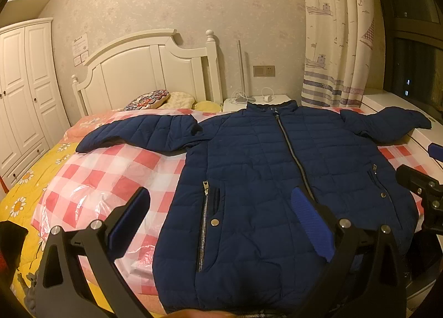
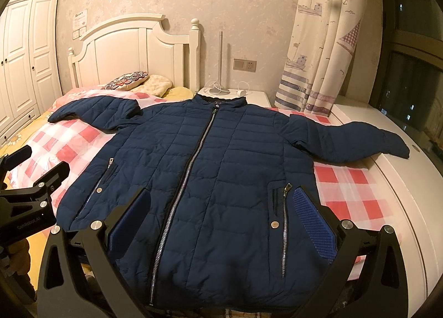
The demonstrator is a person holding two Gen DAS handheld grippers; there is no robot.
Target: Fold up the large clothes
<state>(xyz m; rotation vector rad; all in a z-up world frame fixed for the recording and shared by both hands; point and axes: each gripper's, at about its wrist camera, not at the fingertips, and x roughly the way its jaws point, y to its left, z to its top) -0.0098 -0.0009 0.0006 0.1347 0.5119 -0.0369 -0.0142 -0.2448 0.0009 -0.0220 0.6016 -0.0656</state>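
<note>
Your jacket (image 1: 277, 179) lies flat and face up across the middle of both views, zipped shut, collar toward the top of the frame and hem at the bottom edge. It rests on a red-and-white checked sheet (image 1: 110, 174) that covers the bed (image 1: 33, 179). Both sleeves are spread outward: the left sleeve (image 1: 144, 132) reaches to the middle left of the left wrist view, and the right sleeve (image 2: 354, 140) stretches to the middle right of the right wrist view, its cuff lying on a white ledge (image 2: 401, 193).

Your left gripper (image 1: 221, 223) sits at the bottom of its view with its jaws spread wide and nothing between them; one blue pad is over the checked sheet, the other over the jacket near the zip.

Your right gripper (image 2: 224, 223) is likewise wide apart and empty, above the lower part of the jacket, its pads either side of the front zip.

A white headboard (image 1: 149, 68) stands in the upper left, pillows (image 1: 155, 99) below it, and a curtain (image 1: 337, 41) hangs at upper right.
</note>
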